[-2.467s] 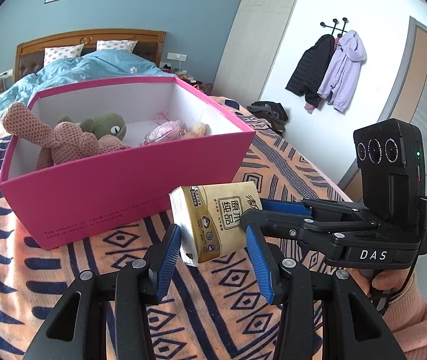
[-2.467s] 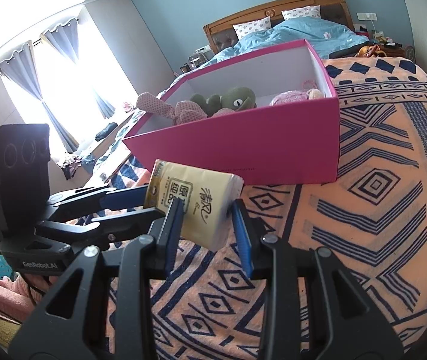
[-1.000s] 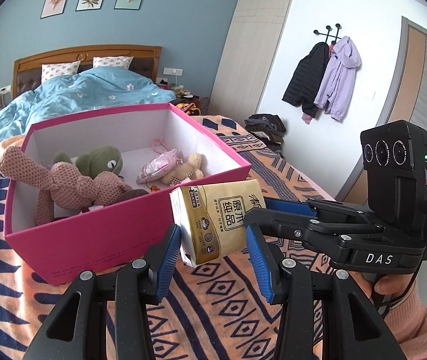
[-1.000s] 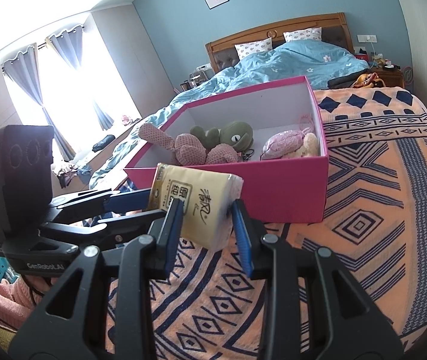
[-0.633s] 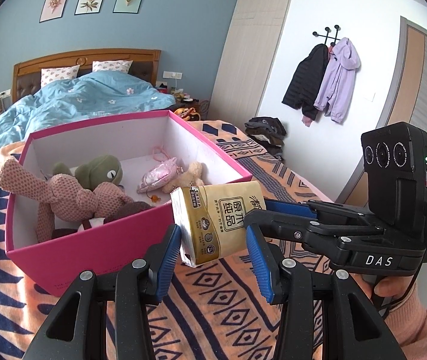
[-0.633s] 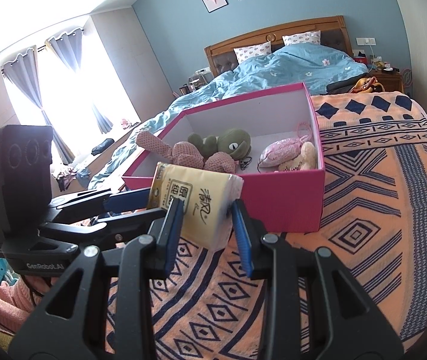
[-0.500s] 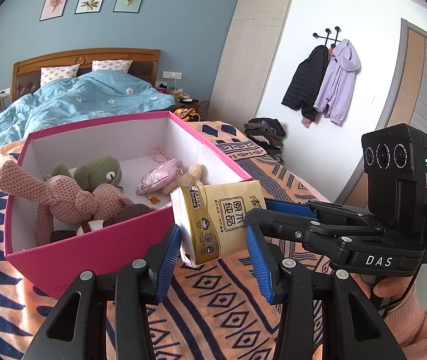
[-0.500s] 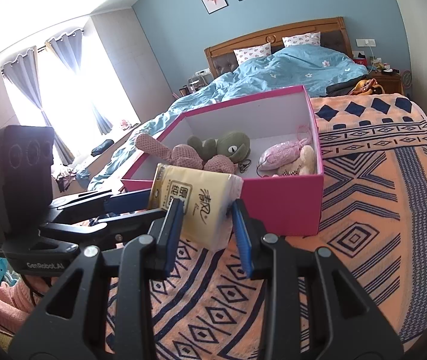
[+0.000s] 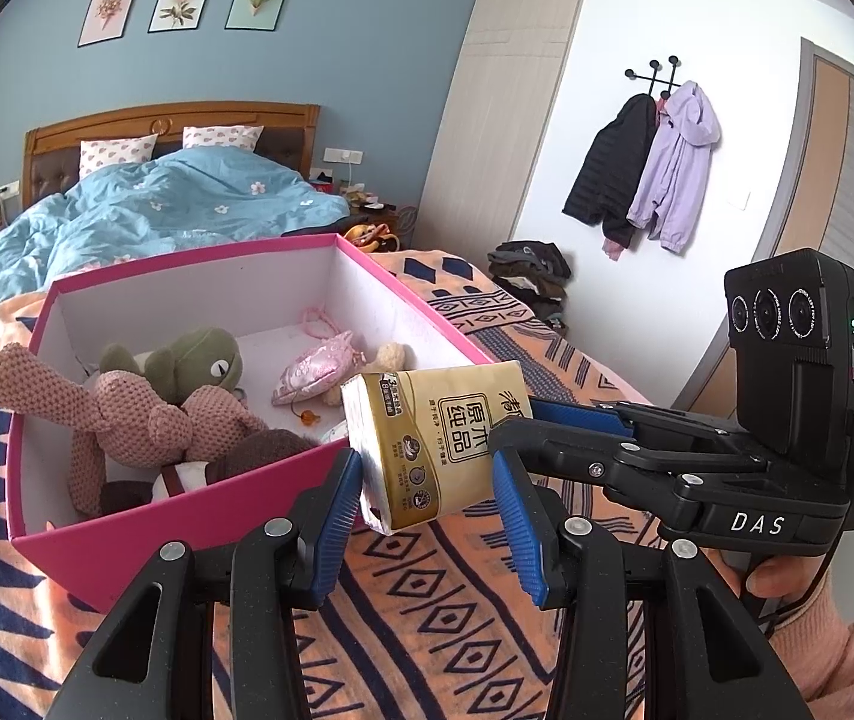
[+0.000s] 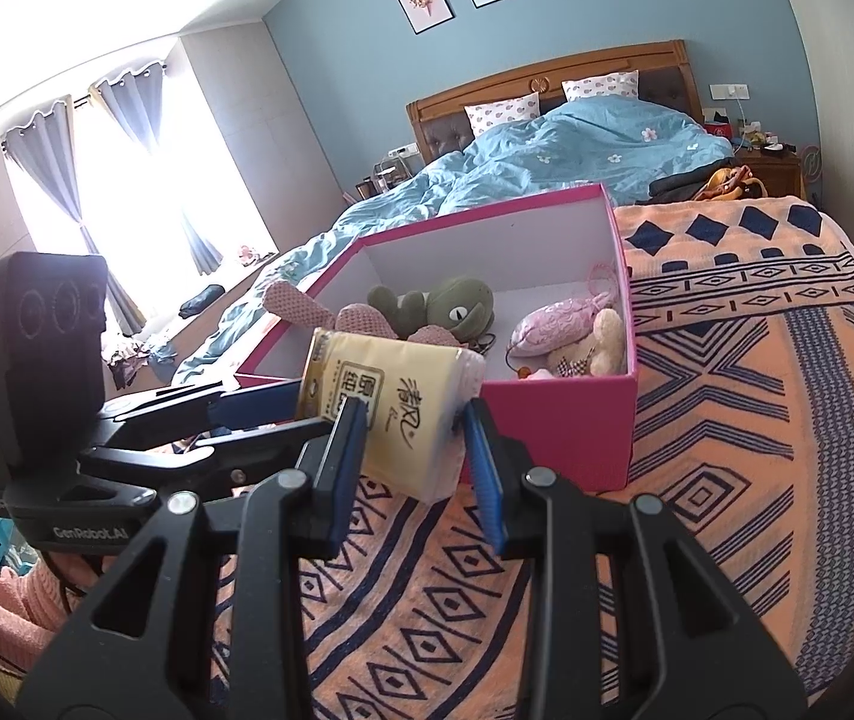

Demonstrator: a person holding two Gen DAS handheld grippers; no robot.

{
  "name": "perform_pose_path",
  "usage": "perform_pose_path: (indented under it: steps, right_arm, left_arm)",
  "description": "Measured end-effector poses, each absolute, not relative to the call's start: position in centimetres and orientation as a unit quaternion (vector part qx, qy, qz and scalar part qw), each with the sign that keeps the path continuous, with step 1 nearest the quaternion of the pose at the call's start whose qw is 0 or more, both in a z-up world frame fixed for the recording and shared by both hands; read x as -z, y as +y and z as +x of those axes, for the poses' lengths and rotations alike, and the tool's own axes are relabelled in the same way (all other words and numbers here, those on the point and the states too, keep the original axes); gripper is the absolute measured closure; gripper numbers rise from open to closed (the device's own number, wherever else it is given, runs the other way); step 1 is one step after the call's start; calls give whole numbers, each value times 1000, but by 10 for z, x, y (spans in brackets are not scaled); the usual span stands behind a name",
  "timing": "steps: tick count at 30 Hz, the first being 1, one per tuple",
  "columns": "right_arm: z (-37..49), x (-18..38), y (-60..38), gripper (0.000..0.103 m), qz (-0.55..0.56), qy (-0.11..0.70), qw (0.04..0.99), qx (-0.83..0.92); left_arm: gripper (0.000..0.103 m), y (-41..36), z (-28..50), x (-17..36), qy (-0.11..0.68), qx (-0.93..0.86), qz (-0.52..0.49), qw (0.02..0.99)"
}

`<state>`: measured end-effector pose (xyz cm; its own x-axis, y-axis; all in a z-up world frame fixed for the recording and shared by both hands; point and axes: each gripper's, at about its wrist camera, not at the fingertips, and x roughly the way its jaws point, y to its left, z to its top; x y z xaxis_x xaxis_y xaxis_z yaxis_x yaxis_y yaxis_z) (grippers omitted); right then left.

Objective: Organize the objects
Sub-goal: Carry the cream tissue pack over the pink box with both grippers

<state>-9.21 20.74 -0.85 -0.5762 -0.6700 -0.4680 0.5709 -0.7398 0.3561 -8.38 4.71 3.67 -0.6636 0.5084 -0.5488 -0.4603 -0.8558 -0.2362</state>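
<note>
Tissue pack [image 9: 436, 444] hangs in the air just in front of the pink box [image 9: 198, 507], at its near right corner, above the bed [image 9: 457, 600]. Both grippers clamp it: left gripper [image 9: 427, 501] on one end, right gripper [image 10: 411, 444] on the other. The box lies ahead.

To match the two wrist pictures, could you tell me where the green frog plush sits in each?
Left wrist: green frog plush left of centre, inside the pink box.
Right wrist: green frog plush just above centre, same box.
Shared landmark: wooden headboard.
</note>
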Motion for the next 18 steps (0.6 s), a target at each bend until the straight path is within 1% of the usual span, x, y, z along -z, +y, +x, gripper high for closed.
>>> perform_pose_path:
  steps: [18]
  right_arm:
    - [-101, 2, 208, 66, 292, -78, 345, 889]
  left_arm:
    - [58, 50, -95, -43, -34, -913, -307, 266]
